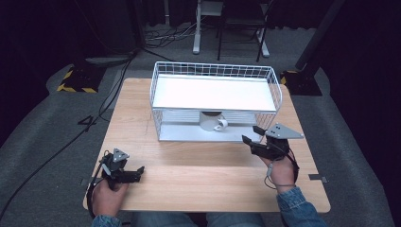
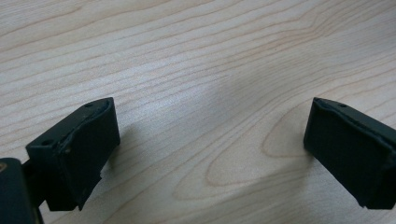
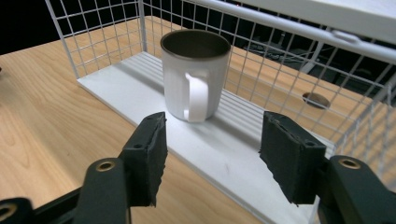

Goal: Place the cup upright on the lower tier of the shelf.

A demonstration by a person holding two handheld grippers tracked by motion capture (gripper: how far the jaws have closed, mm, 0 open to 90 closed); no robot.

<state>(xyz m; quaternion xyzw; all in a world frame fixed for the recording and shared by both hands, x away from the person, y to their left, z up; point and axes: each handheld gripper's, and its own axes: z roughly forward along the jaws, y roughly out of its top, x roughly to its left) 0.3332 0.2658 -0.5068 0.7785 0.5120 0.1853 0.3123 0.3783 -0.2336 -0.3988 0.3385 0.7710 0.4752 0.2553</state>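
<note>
Right gripper (image 1: 252, 133) is lined up at the open front of the white wire rack (image 1: 274, 88), jaws spread wide with nothing between them, pointing straight at the white mug (image 1: 211, 121) on the lower shelf. In the right gripper view the mug (image 3: 195, 74) stands upright on the rack's white bottom shelf (image 3: 127, 93), handle turned toward the jaws, dark inside, smooth pale wall, no sign of anything in it from this angle. The jaws sit short of it, over the front edge of the shelf, apart from the mug and not touching. So, by my reading, this is the approach: no grasp made yet, the mug untouched under the rack's upper shelf (image 1: 215, 92), and the reach in, the close and the lift out all left to do. Headroom under that upper shelf looks tight, so the entry likely has to stay low. Over on the other side, the left gripper (image 1: 137, 172) rests low at the near left of the tabletop (image 1: 203, 179), well apart from the rack; its own view shows the jaws wide apart over bare wood grain (image 2: 196, 70), holding nothing.
</note>
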